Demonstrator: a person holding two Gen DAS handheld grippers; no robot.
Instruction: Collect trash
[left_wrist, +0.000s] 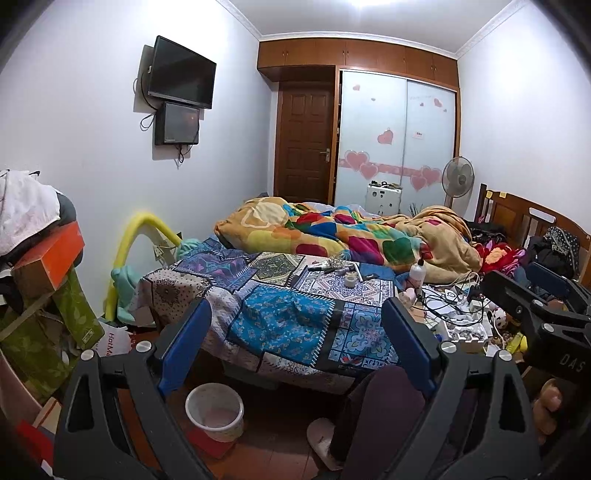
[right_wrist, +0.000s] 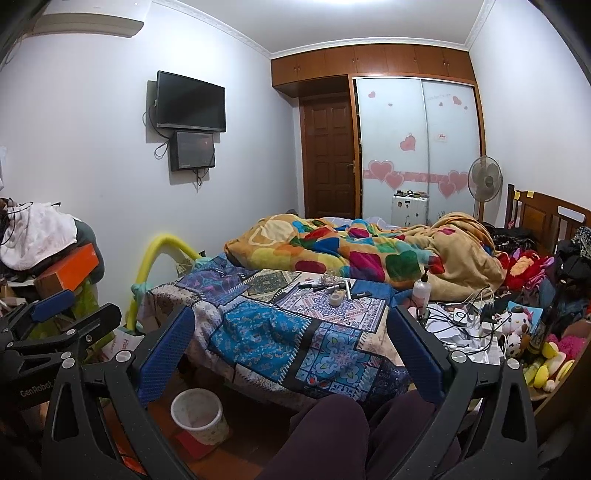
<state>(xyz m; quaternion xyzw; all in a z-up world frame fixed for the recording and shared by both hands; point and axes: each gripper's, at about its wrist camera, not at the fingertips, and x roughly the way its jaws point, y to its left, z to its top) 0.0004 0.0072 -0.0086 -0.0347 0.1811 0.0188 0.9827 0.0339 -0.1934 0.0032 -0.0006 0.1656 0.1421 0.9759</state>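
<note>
Nothing collected yet, it seems: on the patchwork-quilted bed (right_wrist: 280, 332) lie dark pens (right_wrist: 325, 286) and a small tape roll (right_wrist: 337, 298). On the floor stands a white plastic bin (right_wrist: 197, 415), apparently empty. Left gripper (left_wrist: 295, 350) and right gripper (right_wrist: 291, 354) have fingers wide apart, holding nothing.

A cluttered bedroom seen past the right gripper (right_wrist: 291, 354), whose 2 blue-padded fingers (right_wrist: 166, 354) stand wide apart and hold nothing. Between them lies a bed with a patchwork cover (right_wrist: 280, 325); markers and a tape roll (right_wrist: 337, 297) rest on it. A white waste bin (right_wrist: 197, 415) stands on the floor below the bed's near edge. The left gripper (right_wrist: 55, 314) shows at the left edge. Cables and papers (right_wrist: 461, 325) crowd the right.
</note>
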